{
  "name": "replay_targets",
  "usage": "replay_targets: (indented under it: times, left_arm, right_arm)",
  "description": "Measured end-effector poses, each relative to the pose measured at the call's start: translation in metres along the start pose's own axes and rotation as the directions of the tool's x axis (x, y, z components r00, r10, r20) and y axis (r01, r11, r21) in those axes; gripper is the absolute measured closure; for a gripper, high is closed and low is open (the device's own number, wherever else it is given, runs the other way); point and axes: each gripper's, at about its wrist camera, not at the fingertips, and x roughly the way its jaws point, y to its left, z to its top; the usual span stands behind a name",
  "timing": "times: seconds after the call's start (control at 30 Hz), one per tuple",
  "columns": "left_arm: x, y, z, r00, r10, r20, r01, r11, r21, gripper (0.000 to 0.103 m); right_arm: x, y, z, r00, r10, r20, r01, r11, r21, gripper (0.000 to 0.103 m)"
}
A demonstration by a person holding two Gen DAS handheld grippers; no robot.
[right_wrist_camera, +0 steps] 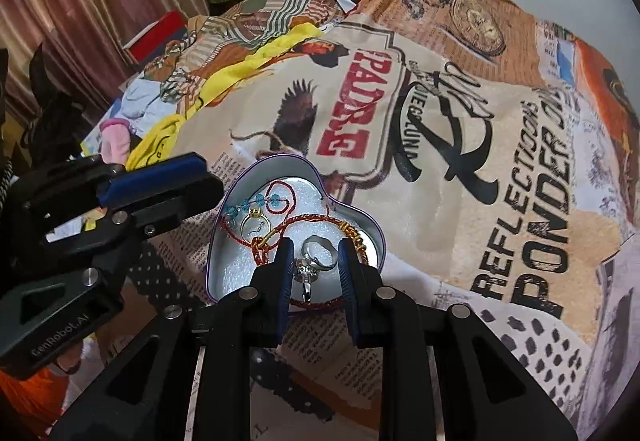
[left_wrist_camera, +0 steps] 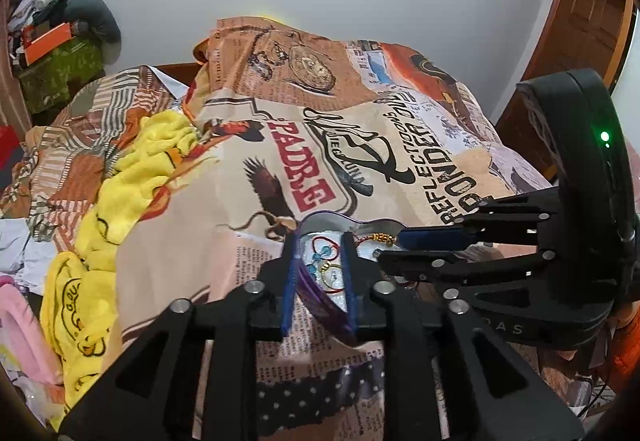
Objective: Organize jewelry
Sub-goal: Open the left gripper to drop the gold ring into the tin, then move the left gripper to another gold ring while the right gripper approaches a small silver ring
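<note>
A: Left wrist view first. Where is the heart tin?

B: Lower middle of the frame, on the printed blanket. Near wall of it running between the fingers of the left gripper.

A: Pinched?

B: Doesn't look so. Fingers a little spread, straddling the wall, no pad seen pressing on it. Right gripper reaching in from the right edge, tip over the tin's right lobe; gap not readable from this side.

A: Right wrist view, then.

B: Tin open at centre, white foam inside. Red cord and gold ring toward its upper left; silver band and stone ring directly between the right gripper's fingers.

A: Squeezed together?

B: Partly spread, flanking both silver rings, gripping neither. Stone ring lying lengthwise along the fingers, stone at the upper end.

A: Nearer hand?

B: Right, clearly. Left gripper off at the tin's left rim, probably just steadying.
</note>
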Motion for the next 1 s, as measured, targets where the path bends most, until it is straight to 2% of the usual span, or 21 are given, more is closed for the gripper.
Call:
replay_targets:
  times: [0.17,0.23,0.5,0.7,0.83,1.0]
  left_arm:
    - [-0.014,0.002,0.002,1.000,0.017,0.015,-0.017,1.000,-0.016,0.073]
    - [-0.019,0.002,0.003,1.000,0.020,0.021,-0.019,1.000,-0.020,0.070]
    - [-0.037,-0.016,0.006,0.999,0.019,0.039,-0.018,1.000,-0.005,0.067]
    - [-0.048,-0.046,0.009,0.999,-0.009,0.047,0.006,0.999,0.047,0.066]
    - [-0.049,-0.068,0.010,0.999,-0.028,0.047,0.024,0.996,0.082,0.061]
    - [-0.041,-0.097,0.007,0.998,-0.059,0.018,0.056,0.991,0.121,0.061]
  right_arm:
    - [-0.014,0.001,-0.001,0.999,-0.032,0.038,0.032,0.999,-0.006,0.070]
    - [-0.024,0.000,-0.003,0.998,-0.029,0.058,0.029,1.000,0.004,0.069]
    - [-0.065,-0.012,-0.015,0.989,-0.058,0.137,0.052,0.997,0.049,0.069]
    - [-0.100,-0.034,-0.032,0.975,-0.096,0.200,0.074,0.991,0.111,0.069]
    - [-0.119,-0.054,-0.051,0.965,-0.131,0.227,0.095,0.982,0.163,0.069]
    - [-0.132,-0.074,-0.072,0.959,-0.177,0.220,0.130,0.969,0.211,0.069]
